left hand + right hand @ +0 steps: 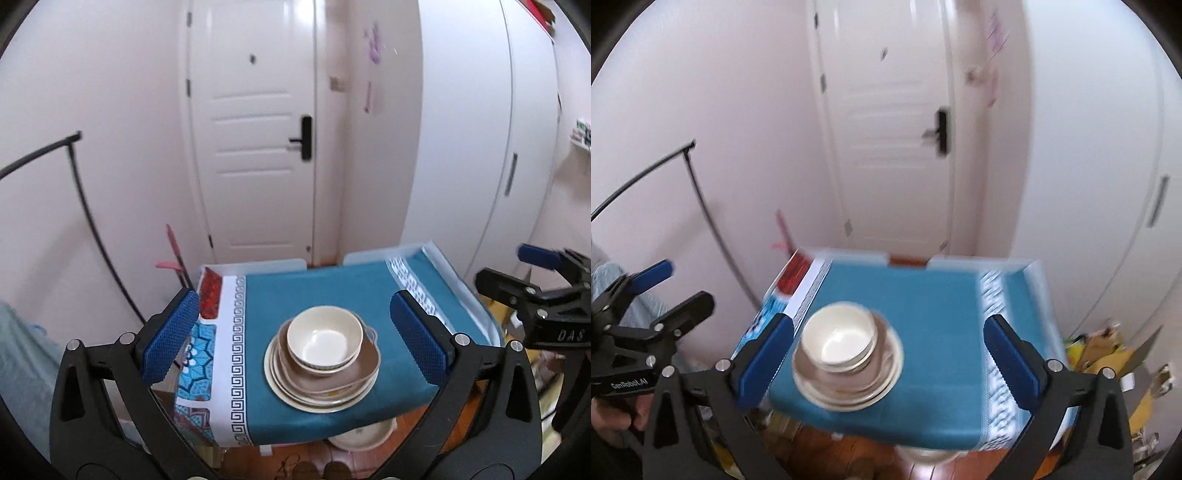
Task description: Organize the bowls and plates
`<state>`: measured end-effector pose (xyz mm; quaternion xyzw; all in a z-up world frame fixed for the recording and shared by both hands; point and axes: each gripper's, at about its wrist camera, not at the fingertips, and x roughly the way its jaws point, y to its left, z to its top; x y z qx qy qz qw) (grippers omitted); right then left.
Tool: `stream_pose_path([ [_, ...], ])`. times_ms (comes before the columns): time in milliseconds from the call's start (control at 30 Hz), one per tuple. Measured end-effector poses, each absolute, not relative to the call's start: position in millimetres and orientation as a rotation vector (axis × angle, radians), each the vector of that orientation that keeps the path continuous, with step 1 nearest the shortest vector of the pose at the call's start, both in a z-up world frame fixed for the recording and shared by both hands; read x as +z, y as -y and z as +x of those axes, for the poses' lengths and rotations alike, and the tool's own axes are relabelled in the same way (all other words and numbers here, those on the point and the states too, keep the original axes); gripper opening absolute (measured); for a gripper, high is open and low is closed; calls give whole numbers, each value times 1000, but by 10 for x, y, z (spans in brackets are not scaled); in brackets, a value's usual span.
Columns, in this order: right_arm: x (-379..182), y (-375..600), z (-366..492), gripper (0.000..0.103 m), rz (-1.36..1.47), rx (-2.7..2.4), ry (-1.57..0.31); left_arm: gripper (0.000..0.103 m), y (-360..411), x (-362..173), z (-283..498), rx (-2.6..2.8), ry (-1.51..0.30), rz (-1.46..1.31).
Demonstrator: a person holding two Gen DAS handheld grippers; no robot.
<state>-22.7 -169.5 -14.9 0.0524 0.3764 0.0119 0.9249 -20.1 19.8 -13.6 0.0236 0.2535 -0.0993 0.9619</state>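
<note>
Mostly the tabletop [314, 291], w/ blue cloth, carries one pile near its front middle: plates [314, 398] at bottom, a brown dish [364, 363] above, a cream bowl [325, 338] on top. Left tool [295, 332] and right tool [886, 354] both spread wide, holding nothing, apart from the pile. Looks ceramic or melamine, so stiff, slippery, maybe fragile; I would take the bowl by its rim. Right view is blurred, and exact nr. of plates is hidden.
</note>
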Motion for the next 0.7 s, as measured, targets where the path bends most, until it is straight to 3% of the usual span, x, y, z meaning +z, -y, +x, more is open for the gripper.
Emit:
stream_pose_path([
  [233, 6, 1740, -579, 102, 97, -87, -680, 103, -232, -20, -619, -166, -403, 61],
  [700, 164, 1711, -882, 102, 94, -141, -632, 103, -221, 98, -916, -169, -354, 72],
])
